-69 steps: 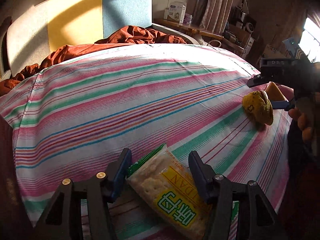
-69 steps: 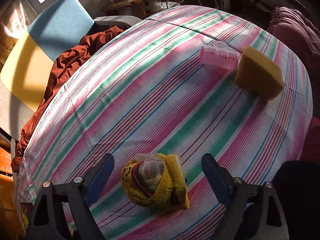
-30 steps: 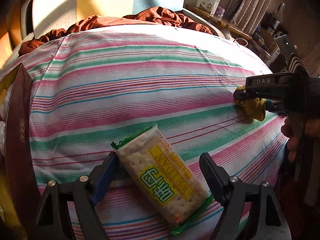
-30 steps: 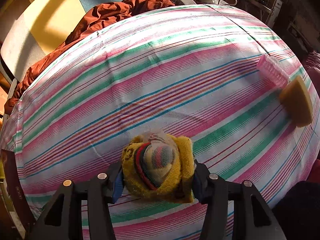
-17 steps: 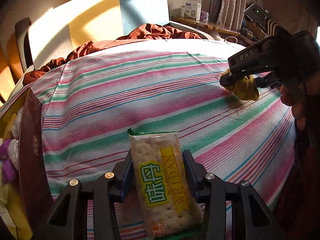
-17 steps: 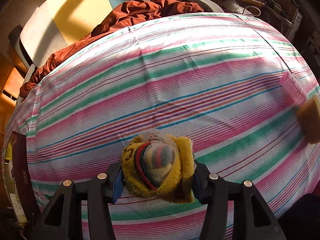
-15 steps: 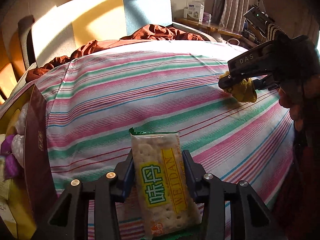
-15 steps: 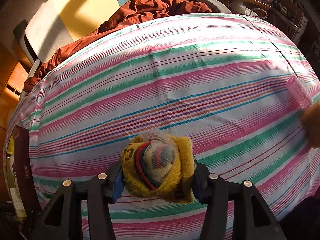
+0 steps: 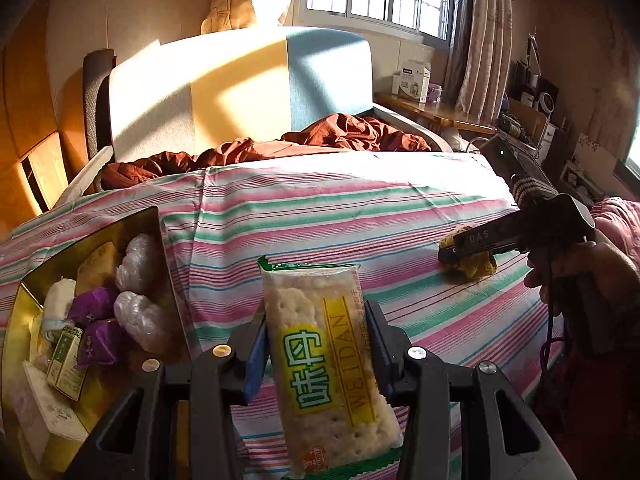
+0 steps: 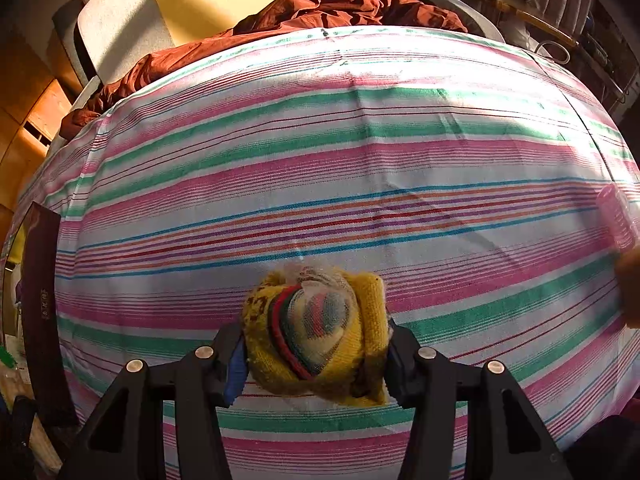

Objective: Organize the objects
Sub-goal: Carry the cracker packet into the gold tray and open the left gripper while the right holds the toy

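Two hand-held grippers are at work over one bed covered by a striped sheet (image 10: 360, 168). The left hand-held gripper (image 9: 318, 344) is clamped on one cracker packet (image 9: 324, 356), held upright above the sheet's near edge, both pads pressing its long sides. The right hand-held gripper (image 10: 314, 354) is clamped on one rolled yellow sock bundle (image 10: 316, 332), raised over the sheet; the left wrist view shows a hand (image 9: 580, 276) carrying that tool at the right. One open box (image 9: 158, 248) sits at the bed's left side, holding two purple wrapped pieces (image 9: 94, 304), at least two clear-wrapped lumps (image 9: 138, 264) and one small green-labelled carton (image 9: 66, 358). One pink roller (image 10: 618, 220) lies at the sheet's right edge.
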